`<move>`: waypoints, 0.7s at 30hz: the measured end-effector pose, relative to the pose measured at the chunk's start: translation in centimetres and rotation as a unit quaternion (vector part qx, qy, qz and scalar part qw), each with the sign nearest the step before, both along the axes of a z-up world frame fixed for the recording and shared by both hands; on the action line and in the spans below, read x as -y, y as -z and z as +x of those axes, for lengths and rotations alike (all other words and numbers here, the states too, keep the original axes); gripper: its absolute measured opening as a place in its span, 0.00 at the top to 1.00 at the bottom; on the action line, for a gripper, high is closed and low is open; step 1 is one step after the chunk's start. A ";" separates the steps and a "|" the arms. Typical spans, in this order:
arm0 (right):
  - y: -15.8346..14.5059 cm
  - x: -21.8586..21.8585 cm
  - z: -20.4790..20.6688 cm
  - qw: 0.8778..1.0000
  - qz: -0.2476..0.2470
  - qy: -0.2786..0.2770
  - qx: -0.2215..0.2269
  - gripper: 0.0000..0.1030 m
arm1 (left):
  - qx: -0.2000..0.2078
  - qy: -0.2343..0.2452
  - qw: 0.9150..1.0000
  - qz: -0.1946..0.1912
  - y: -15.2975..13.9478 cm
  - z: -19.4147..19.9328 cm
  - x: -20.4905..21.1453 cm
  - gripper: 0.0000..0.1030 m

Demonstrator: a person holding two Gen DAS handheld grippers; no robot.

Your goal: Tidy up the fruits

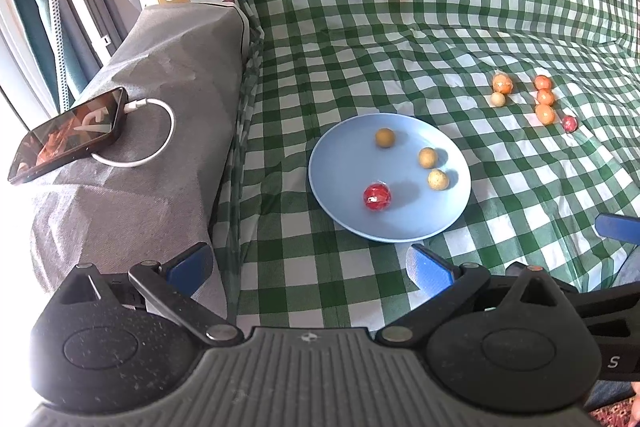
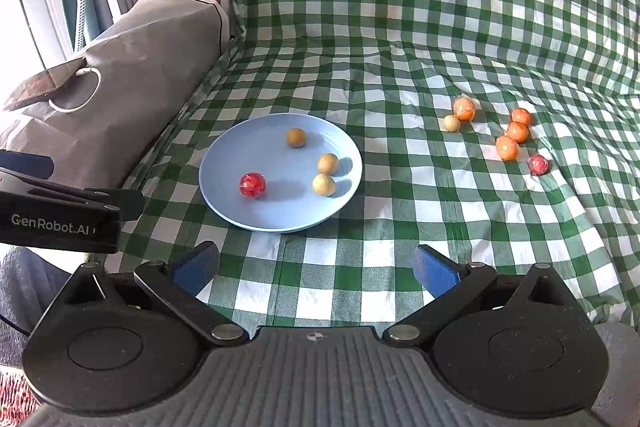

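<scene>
Blue plate (image 2: 224,163) on green-check cloth (image 2: 360,259): red wrapped fruit (image 2: 252,185) plus 3 tan round fruits (image 2: 328,163). Right of plate, well apart: 4 orange fruits (image 2: 507,147), 1 pale, 1 red. Left hand-held gripper (image 1: 308,265) & right hand-held gripper (image 2: 316,263) both wide apart, holding nothing, near plate's front edge.

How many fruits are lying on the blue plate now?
4 on the blue plate: a red one on the left, three tan ones on the right. None seems hidden.

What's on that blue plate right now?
On the blue plate lie four small fruits: a red one and three tan ones. Nothing covers them; whatever lies beneath the plate is hidden.
</scene>
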State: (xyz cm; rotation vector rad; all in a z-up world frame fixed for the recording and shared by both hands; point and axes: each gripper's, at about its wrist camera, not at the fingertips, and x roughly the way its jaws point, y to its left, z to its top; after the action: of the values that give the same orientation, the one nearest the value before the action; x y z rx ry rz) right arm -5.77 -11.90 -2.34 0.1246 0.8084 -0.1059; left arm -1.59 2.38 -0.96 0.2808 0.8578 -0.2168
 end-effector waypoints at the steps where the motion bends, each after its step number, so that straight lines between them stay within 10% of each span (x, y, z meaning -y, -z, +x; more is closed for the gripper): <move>1: 0.0 0.2 0.0 1.000 0.003 0.002 0.000 0.01 | 0.000 0.000 1.000 0.000 -0.1 0.1 0.2 0.00; 21: 0.8 5.8 0.9 0.998 0.021 0.063 -0.002 0.01 | -0.007 0.028 1.000 0.012 0.0 3.3 5.6 0.00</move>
State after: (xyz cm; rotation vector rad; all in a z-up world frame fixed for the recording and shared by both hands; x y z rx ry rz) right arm -4.89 -17.73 -3.19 0.2154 0.8065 -0.2088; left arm 1.76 -3.21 -0.96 0.3254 0.8682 -0.2612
